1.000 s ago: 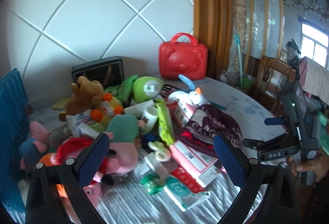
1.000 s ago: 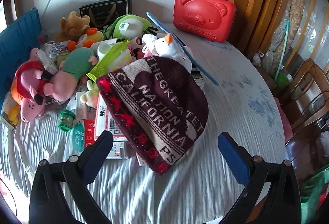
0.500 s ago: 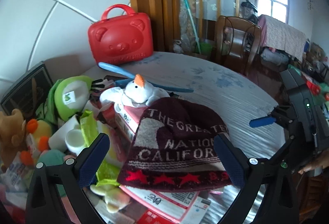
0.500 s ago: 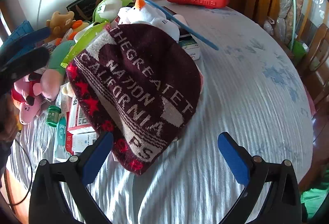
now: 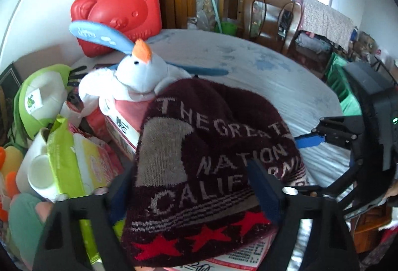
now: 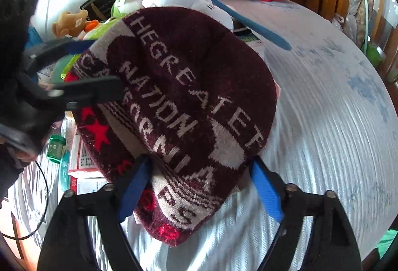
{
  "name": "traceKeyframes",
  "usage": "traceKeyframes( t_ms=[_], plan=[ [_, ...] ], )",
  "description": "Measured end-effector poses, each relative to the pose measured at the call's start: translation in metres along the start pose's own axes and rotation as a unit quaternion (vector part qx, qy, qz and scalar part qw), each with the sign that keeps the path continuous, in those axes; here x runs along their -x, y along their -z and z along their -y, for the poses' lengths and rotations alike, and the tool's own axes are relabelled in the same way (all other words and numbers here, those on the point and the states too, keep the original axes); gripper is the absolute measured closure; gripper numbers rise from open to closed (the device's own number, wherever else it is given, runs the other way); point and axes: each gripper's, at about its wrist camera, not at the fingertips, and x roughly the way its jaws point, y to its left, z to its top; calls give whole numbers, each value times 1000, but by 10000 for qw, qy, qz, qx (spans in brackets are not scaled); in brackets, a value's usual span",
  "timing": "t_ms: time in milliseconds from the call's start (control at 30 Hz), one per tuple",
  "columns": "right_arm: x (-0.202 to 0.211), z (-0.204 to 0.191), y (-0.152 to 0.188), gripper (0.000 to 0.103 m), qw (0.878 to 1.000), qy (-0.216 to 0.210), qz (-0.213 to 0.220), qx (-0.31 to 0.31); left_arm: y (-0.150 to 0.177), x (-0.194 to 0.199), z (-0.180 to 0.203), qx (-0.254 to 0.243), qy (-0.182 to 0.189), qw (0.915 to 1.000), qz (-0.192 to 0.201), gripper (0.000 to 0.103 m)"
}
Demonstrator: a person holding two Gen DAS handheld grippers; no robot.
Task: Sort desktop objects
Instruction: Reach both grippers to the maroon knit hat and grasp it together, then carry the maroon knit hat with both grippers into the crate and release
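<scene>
The maroon knit hat lies on top of the pile of toys and boxes on the surface, draped partly over a pink-and-white carton, its starred cuff hanging toward the near edge.

In the left wrist view the left gripper has its blue-padded fingers spread on either side of the hat's lower half. The cuff lies between them, and the knit covers much of the left pad. The fingers are released, not pinching the fabric.

In the right wrist view the right gripper straddles the cuff end of the hat from another side. One blue finger lies against the fold near the cuff and the other sits just beside the hat's edge. These fingers are also spread wide, with the fabric between them and no squeeze visible.

Just behind the hat, a white plush bird with an orange beak rests touching the crown. Behind the bird stands a red bear-faced case, and a blue strip slants past the hat's crown. Left of the hat lie a green pouch and a green plush.
</scene>
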Motion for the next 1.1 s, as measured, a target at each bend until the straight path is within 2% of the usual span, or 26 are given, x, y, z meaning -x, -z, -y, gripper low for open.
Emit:
traceKeyframes(
  t_ms=[67,133,167,200,367,533,767,967,1100],
  plan=[
    [0,-5,-1,52,10000,-2,32,49,4,-3,-3,-2,-95,9999,-35,87],
    [1,-15,-3,75,9997,102,70,191,8,3,-9,228,162,9996,30,88],
    [3,-19,-4,81,9995,154,79,254,10,8,-8,233,118,9996,76,88],
    [5,-24,-4,82,9993,204,87,314,12,13,-6,224,63,9996,126,88],
    [27,-30,-7,83,9980,364,287,419,14,45,6,242,-152,9989,361,88],
    [62,-41,-13,83,9945,448,533,788,13,80,12,383,-317,9970,601,88],
    [105,-67,-30,83,9881,332,822,1257,10,134,20,627,-647,9914,949,88],
    [138,-109,-49,83,9762,-61,1170,1826,23,204,19,963,-1322,9787,1241,88],
    [154,-150,-59,83,9636,-392,1369,2261,39,255,17,1229,-1910,9643,1361,88]
  ],
)
